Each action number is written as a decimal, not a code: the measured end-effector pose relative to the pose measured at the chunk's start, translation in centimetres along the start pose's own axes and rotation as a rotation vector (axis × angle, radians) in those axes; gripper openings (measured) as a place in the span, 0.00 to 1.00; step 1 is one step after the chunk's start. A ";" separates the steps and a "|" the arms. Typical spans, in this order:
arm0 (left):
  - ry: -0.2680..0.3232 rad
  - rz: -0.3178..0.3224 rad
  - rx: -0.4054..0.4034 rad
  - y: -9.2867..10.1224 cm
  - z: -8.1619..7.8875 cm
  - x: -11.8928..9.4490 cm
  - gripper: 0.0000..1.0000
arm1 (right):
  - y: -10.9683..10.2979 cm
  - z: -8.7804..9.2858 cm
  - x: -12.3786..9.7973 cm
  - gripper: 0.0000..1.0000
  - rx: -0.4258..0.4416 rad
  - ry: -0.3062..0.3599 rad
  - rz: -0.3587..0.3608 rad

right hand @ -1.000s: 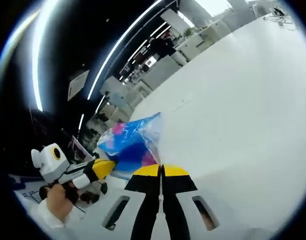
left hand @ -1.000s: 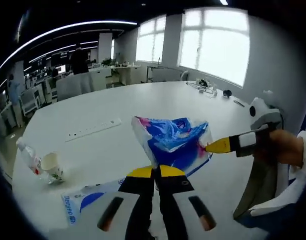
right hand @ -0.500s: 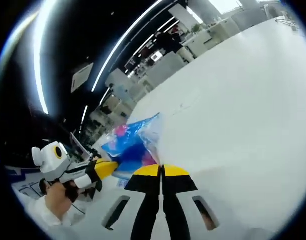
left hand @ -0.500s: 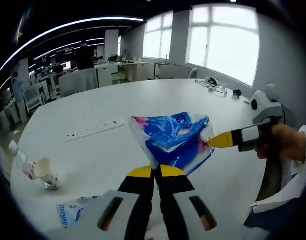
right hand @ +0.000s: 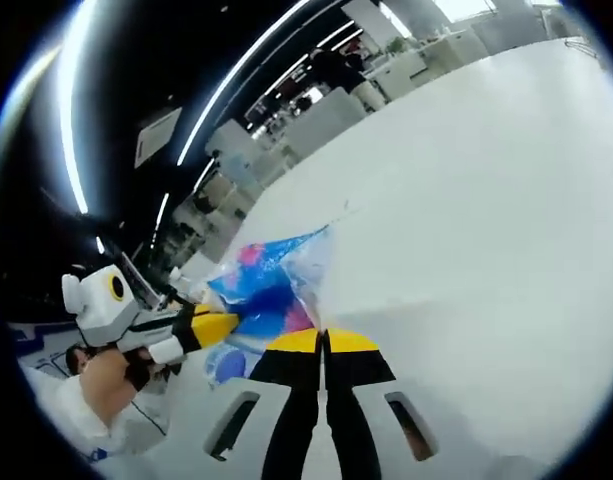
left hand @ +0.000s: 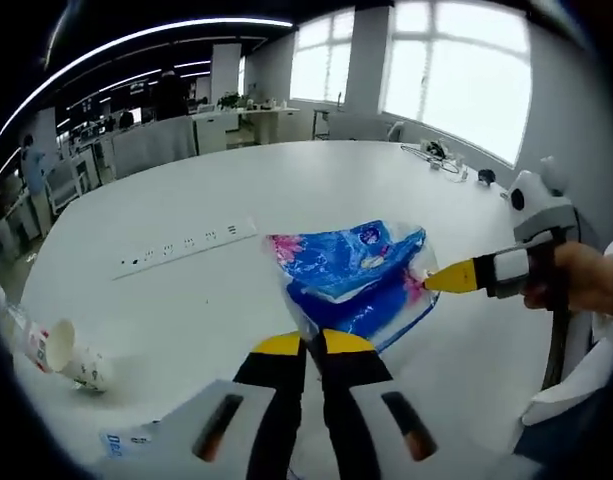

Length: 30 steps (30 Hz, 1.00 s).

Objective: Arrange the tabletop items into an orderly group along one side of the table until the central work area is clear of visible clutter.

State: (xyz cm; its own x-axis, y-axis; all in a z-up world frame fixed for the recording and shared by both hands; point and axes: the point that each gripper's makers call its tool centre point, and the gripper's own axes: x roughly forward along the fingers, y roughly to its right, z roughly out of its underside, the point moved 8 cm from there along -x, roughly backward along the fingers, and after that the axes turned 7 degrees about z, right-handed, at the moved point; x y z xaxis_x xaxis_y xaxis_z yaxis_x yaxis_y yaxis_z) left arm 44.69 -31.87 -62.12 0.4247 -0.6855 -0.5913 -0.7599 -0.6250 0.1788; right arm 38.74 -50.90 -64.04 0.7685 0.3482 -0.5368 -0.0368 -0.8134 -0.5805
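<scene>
A crinkled blue, white and pink plastic bag (left hand: 351,275) hangs just above the white table (left hand: 286,190), stretched between both grippers. My left gripper (left hand: 306,345) is shut on its near edge. My right gripper (left hand: 431,280) comes in from the right, held by a hand, and pinches the bag's right corner. In the right gripper view the same bag (right hand: 271,285) runs from my right gripper (right hand: 323,340), shut on it, to my left gripper (right hand: 226,322) at the left.
A paper cup (left hand: 61,350) lies on its side at the table's left edge. A white power strip (left hand: 186,245) lies beyond the bag. A blue-and-white packet (left hand: 121,440) sits near the front edge. Cables (left hand: 441,155) lie far right.
Both grippers keep their hold on the bag. The views have shifted with the hands: the cup and the packet now sit lower and further left in the left gripper view.
</scene>
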 end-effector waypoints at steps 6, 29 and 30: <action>-0.021 -0.009 -0.047 -1.4 0.5 2.1 0.03 | 1.4 -0.4 2.5 0.00 -0.004 -0.006 0.018; -0.122 -0.064 -0.078 -3.3 3.4 7.7 0.04 | 5.5 1.0 7.3 0.00 -0.004 -0.052 0.090; -0.123 -0.066 -0.078 -3.2 3.5 7.8 0.04 | 5.5 1.0 7.3 0.00 -0.003 -0.051 0.090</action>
State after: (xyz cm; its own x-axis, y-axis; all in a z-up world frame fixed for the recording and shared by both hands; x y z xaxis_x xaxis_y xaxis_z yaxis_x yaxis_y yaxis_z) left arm 48.72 -33.85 -70.06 0.4053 -0.5940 -0.6949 -0.6898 -0.6976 0.1940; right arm 43.50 -52.38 -71.81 0.7287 0.2966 -0.6173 -0.1026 -0.8439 -0.5266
